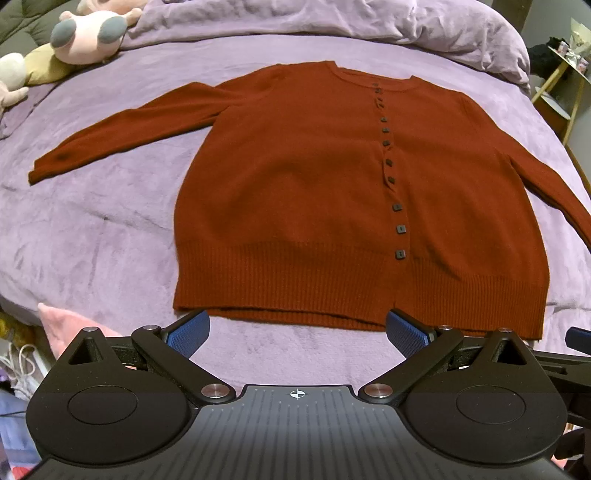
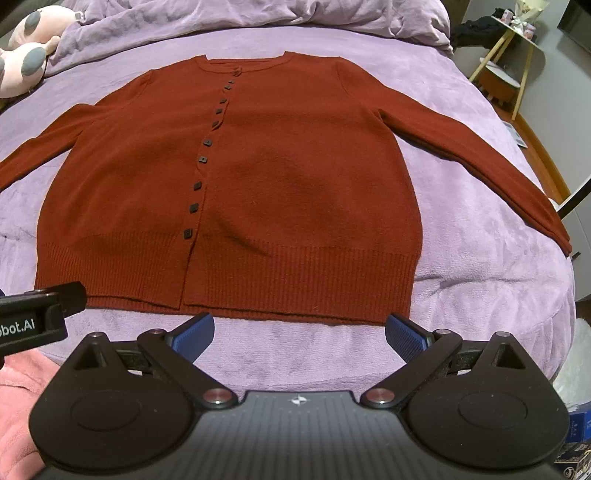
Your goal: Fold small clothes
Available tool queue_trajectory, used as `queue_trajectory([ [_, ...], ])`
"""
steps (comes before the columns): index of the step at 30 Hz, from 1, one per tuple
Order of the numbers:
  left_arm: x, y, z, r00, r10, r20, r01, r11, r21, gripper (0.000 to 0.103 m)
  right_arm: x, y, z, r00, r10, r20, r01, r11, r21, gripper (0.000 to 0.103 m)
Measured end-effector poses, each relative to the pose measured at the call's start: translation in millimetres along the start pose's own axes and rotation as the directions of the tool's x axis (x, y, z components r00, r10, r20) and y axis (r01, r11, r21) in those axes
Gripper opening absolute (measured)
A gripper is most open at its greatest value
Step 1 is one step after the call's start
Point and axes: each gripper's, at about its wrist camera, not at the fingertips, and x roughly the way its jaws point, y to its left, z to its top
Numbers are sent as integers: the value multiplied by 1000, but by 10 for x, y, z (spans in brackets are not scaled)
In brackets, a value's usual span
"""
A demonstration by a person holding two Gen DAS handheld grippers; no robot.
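1. On the bed [image 1: 92,229], covered in a lilac plush blanket, a rust-red cardigan [image 1: 314,192] lies flat, front side up, buttoned down its placket, with the neckline at the far end and the ribbed hem [image 2: 258,280] nearest the cameras.
2. Both sleeves are spread out to the sides: the left sleeve [image 1: 122,136] reaches out across the blanket, and the right sleeve [image 2: 480,162] runs toward the bed's edge.
3. The left tongs [image 1: 297,334] hover just short of the hem, their blue pads wide apart and holding nothing.
4. The right tongs [image 2: 299,334] sit likewise just before the hem, pads spread apart and empty; neither pair touches the knit.
5. As for progress, no fold shows anywhere: body, sleeves and hem are all laid out in a single flat layer. The garment seems smoothed and ready, so the task looks to be at its very start.
6. What is left, by my judgement, is everything: bringing each sleeve in over the body, folding the sides or the hem up toward the collar, and tidying the packet.
7. Plush toys [image 1: 88,37] and a bunched duvet [image 2: 258,14] lie at the head of the bed, well apart from the cardigan.
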Motion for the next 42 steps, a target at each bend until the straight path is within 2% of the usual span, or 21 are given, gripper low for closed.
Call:
queue_trajectory([
  [23,38,-18,-22,1000,16,-13,-16,1000,3,103,34,-40,14,1000,7,-12,-7,1000,14,99],
  [31,91,-24,-24,995,88,-38,-87,995,40,103,78,-29,3,1000,16,-19,-16,1000,21,99],
  [42,186,-66,-21,995,76,-64,-74,997,36,103,188,-124,-48,995,97,-27,-96,994,57,99],
])
